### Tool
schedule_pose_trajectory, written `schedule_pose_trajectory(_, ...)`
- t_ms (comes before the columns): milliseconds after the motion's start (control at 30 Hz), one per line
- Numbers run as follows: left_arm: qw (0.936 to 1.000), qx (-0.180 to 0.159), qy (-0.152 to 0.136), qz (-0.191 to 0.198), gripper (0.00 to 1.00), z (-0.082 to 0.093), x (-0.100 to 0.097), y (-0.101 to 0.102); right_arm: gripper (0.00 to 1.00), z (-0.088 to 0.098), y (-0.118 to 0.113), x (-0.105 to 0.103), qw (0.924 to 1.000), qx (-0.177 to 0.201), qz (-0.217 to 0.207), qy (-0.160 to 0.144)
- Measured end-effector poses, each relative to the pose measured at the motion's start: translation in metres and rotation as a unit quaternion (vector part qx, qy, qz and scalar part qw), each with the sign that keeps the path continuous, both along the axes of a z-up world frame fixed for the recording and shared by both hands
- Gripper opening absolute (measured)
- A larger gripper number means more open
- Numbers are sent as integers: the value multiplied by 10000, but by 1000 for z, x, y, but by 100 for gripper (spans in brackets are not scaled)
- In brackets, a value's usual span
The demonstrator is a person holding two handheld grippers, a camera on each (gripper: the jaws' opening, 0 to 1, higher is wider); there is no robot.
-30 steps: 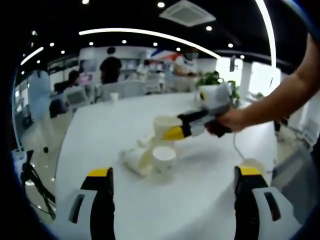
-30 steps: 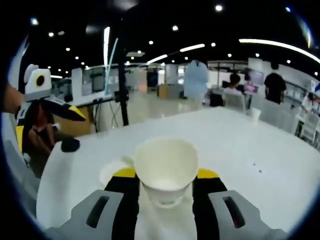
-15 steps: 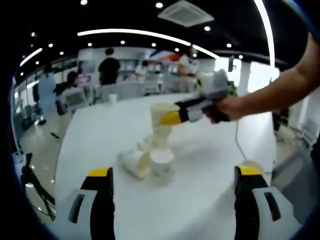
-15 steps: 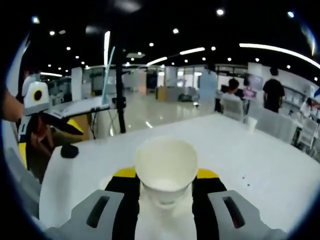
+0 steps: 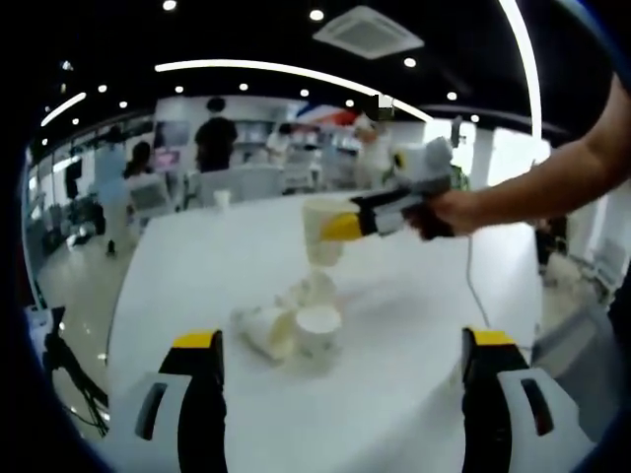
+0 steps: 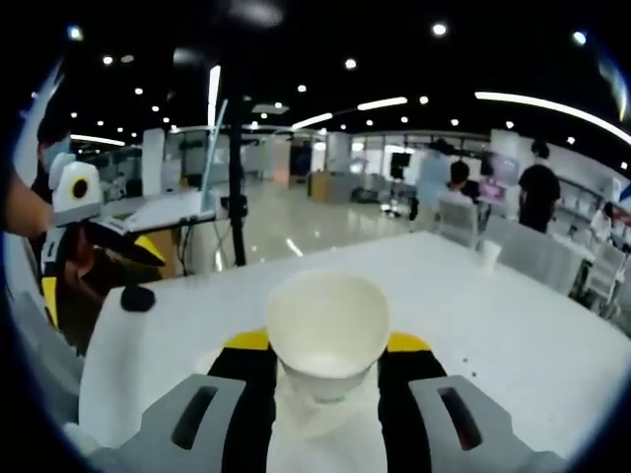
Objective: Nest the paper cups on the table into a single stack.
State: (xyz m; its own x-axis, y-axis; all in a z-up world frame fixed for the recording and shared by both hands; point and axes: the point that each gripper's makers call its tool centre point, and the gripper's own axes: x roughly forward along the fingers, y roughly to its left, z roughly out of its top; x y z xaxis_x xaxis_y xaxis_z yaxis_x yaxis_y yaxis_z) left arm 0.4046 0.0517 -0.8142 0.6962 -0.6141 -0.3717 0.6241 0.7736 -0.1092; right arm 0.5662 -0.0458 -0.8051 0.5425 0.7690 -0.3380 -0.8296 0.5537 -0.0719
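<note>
Both views are fairly dim overall, with a dark ceiling (image 5: pixel 246 30) broken by small round spotlights and long curved light strips (image 5: pixel 286 67) that blow out to pure white. In the left gripper view, a bright window area (image 5: pixel 513 153) at the far right is overexposed and washes out detail around it. The white table (image 5: pixel 394 325) reflects the overhead light evenly and shows only soft, faint shadows under the paper cups (image 5: pixel 296 325). Fisheye distortion bends straight lines strongly toward the edges. Both pictures are soft and slightly blurred; far people and furniture are smeared, and the held cup (image 6: pixel 327 330) lacks crisp edges.
</note>
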Motion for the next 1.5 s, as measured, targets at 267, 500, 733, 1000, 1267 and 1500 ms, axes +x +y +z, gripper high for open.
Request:
schedule_pose_trajectory(267,10000,-7,-19,-10,100,5,1,-2,37,7,-6,-7,10000,37,5,-31)
schedule_pose_trajectory(500,10000,-85,-37,-33,100,10,2,-6,37,10,-16,-16,10000,54,0,-19)
schedule_pose_trajectory(733,9998,-103,-128,-100,100,16,5,-13,37,13,-28,-27,10000,47,-16,-11)
schedule_pose_trajectory(1000,9995,-102,-182,-227,100,20,6,-24,37,23,-41,-42,10000,65,-38,-57)
schedule_pose_trajectory(1267,9990,-62,-189,-409,100,21,7,-36,37,29,-53,-58,9999,68,-63,-105)
schedule_pose_trajectory(1500,9986,-69,-217,-467,100,24,6,-37,37,32,-55,-72,9999,67,-31,-120)
